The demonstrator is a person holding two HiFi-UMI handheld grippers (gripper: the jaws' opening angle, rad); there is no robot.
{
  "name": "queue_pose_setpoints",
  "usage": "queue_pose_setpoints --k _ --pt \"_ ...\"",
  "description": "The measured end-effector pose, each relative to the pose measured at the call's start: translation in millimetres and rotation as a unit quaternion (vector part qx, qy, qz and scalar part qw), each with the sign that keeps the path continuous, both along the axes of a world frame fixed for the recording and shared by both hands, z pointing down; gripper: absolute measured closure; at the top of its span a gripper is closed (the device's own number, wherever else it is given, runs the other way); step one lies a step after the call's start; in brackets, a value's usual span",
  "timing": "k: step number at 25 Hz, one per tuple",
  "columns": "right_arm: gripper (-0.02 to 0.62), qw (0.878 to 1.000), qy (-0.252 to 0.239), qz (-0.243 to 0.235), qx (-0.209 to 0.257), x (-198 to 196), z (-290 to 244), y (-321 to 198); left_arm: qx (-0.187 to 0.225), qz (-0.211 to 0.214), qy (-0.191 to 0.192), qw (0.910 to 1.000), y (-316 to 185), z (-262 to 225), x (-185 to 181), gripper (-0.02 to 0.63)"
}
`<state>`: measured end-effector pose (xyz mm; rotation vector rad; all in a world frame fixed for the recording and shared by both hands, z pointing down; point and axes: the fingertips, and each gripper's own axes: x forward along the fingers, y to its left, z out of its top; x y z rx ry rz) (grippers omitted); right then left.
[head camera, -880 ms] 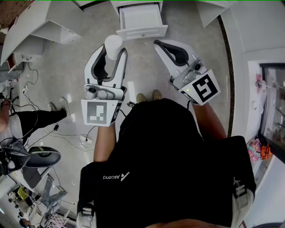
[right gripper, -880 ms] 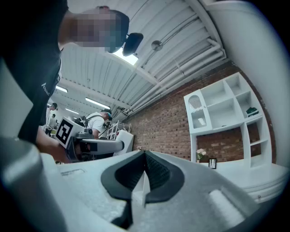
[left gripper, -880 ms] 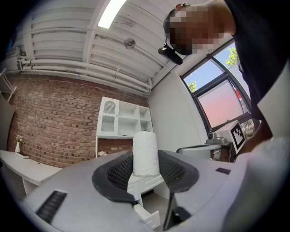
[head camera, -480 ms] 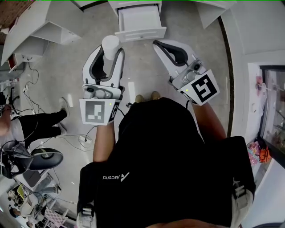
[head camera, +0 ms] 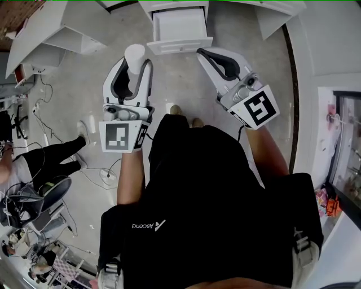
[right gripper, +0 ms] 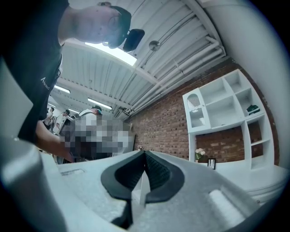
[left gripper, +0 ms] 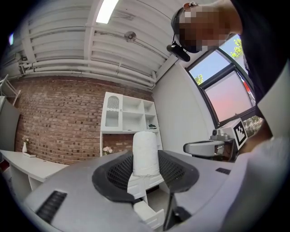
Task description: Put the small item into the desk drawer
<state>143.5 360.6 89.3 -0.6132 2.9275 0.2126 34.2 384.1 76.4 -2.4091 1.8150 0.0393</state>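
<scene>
A small white cylinder (head camera: pixel 136 56) stands upright between the jaws of my left gripper (head camera: pixel 134 64), which is shut on it. In the left gripper view the cylinder (left gripper: pixel 146 153) sits pinched between the dark pads, and the left gripper (left gripper: pixel 146 171) is held well above the floor. The white desk drawer (head camera: pixel 179 27) is pulled open ahead and looks empty; its open box (left gripper: pixel 153 216) also shows below the jaws. My right gripper (head camera: pixel 204 55) hovers to the right of the drawer front. Its jaws meet with nothing between them, as the right gripper (right gripper: pixel 144 157) view shows.
White desks (head camera: pixel 53 31) stand at the upper left and a white cabinet (head camera: pixel 276 14) at the upper right. Cables (head camera: pixel 98 172) lie on the floor to the left, near another person's legs (head camera: pixel 48 155) and an office chair (head camera: pixel 39 195). A white shelf unit (left gripper: pixel 129 115) stands against the brick wall.
My left gripper with the cylinder has shifted slightly up and left, toward the drawer. The right gripper has barely moved. The legs at the left have shifted.
</scene>
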Motion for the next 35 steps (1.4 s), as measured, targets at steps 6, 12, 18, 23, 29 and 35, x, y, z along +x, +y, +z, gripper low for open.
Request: queue_pose_setpoints --k 6,12,18,23,29,35 --pt "0.594 1.000 0.012 0.003 -0.004 -14.4 10.1 -42.7 -0.010 0.003 0.001 0.9999 -45.8 11.3 -14.7 0.439" --pt "0.594 1.000 0.026 0.011 -0.005 -29.0 24.5 -88.8 -0.020 0.012 0.007 0.9997 -95.9 32.2 -30.1 0.439" --pt "0.594 0.999 0.041 0.025 -0.013 -60.8 38.1 -156.4 -0.044 0.019 0.008 0.9988 -166.6 57.6 -66.4 0.439" --pt "0.594 0.997 0.049 0.042 -0.043 -91.9 44.7 -209.3 -0.064 0.037 0.004 0.9972 -223.1 73.1 -92.3 0.439" --pt "0.594 0.995 0.060 0.060 -0.055 -122.3 57.2 -266.4 -0.097 0.062 0.000 0.9933 -280.0 102.9 -114.4 0.439" --pt "0.594 0.991 0.075 0.084 -0.066 -147.7 75.5 -311.4 -0.134 0.084 0.001 0.9874 -326.1 145.0 -136.6 0.439"
